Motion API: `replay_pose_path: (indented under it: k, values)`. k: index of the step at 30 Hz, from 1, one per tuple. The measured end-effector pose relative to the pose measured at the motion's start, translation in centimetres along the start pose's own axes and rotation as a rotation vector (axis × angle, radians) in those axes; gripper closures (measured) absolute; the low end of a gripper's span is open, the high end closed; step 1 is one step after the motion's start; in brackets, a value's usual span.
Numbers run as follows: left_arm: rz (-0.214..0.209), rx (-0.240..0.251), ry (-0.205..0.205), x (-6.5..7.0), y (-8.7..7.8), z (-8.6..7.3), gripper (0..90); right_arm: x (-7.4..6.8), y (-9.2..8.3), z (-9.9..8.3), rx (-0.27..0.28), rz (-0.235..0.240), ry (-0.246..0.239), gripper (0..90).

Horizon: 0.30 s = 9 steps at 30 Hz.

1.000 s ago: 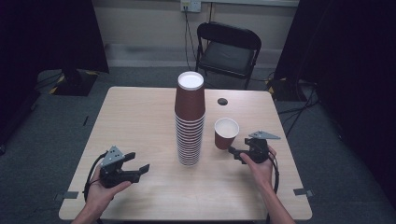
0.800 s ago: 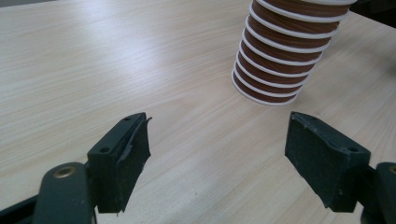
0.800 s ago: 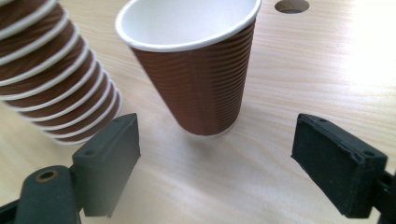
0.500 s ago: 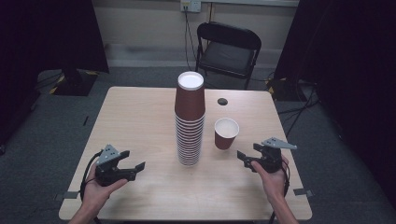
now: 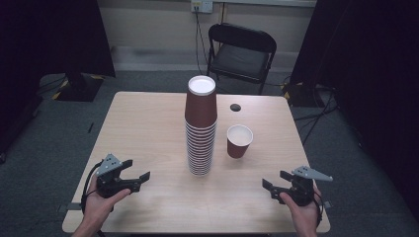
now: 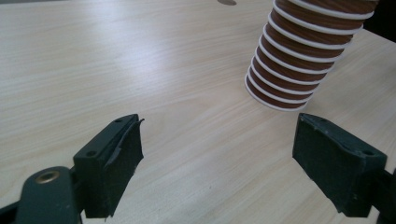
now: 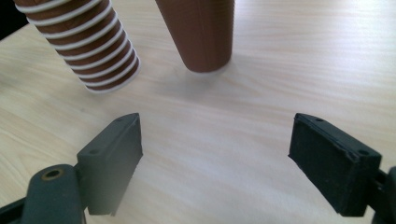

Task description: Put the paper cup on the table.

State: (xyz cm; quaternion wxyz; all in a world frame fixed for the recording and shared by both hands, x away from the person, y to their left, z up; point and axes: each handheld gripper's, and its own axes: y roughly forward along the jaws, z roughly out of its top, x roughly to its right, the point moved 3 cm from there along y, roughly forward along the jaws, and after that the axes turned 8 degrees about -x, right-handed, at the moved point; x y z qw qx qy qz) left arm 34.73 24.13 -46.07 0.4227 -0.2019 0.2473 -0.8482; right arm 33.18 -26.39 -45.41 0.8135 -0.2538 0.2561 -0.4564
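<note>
Here, a tall ribbed stack of brown paper cups (image 5: pixel 200 129) stands mid pale woodgrain tabletop (image 5: pixel 148 128), single cup (image 5: pixel 239 141) beside; left tongs (image 5: pixel 132 178) and right tongs (image 5: pixel 271 186) spread, empty.

One tall stack of brown paper cups (image 5: pixel 200 128) stands mid-worktop (image 5: pixel 148 123); its cups are too many to count surely. One single cup (image 5: pixel 239 140) stands beside it. Two claws: left claw (image 5: pixel 136 178), right claw (image 5: pixel 273 183). One folding chair (image 5: pixel 240 49).
</note>
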Motion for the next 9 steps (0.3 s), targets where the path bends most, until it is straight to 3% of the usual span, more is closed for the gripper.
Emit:
replay_pose_path:
  k: [6, 9]
  values:
    - [0.005, -0.011, -0.001, -0.1, 0.2, -0.1, 15.7, 0.0, -0.1, -0.9, -0.007, -0.013, -0.003, 16.6]
    - [-0.006, 0.0, -0.005, -0.1, 0.1, -0.1, 15.7, 0.5, 0.7, -1.4, -0.035, -0.033, -0.006, 16.2]
